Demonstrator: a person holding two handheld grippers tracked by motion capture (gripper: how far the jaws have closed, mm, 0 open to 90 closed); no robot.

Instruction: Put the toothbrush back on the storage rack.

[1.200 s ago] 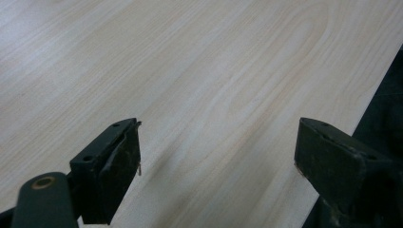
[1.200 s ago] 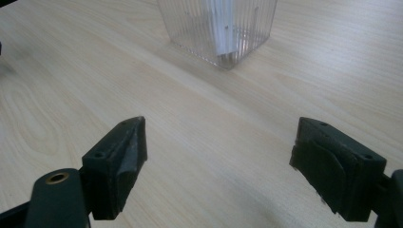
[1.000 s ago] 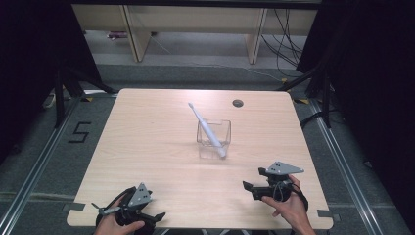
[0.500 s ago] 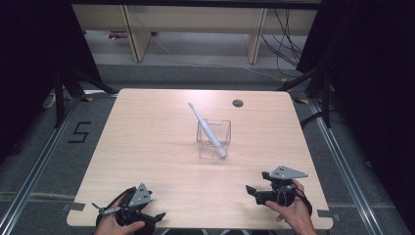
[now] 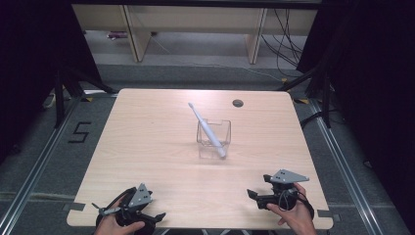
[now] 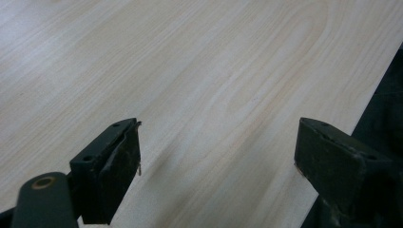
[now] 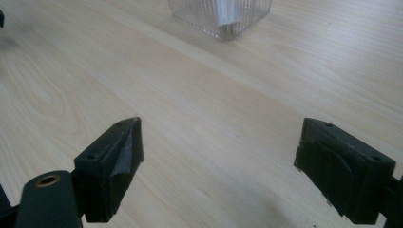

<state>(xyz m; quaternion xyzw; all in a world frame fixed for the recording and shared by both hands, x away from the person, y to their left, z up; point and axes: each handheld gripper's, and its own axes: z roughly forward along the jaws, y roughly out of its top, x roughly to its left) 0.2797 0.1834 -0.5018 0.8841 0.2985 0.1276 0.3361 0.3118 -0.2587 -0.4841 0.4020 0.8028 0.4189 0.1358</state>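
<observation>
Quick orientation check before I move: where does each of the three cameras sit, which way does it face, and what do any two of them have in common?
High view: above the person's side, looking forward and down on the table; both hands, left gripper and right gripper at the near edge.
Left gripper view: rides the left gripper, facing bare tabletop and its edge; open fingers rise from below.
Right gripper view: rides the right gripper, facing the clear container; open fingers below.
Shared: high and right gripper views both show the container holding the toothbrush.

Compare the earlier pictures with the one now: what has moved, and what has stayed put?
The right gripper drew back toward the table's near edge, jaws open and empty. The left gripper, toothbrush and clear cup stayed as they were.
</observation>
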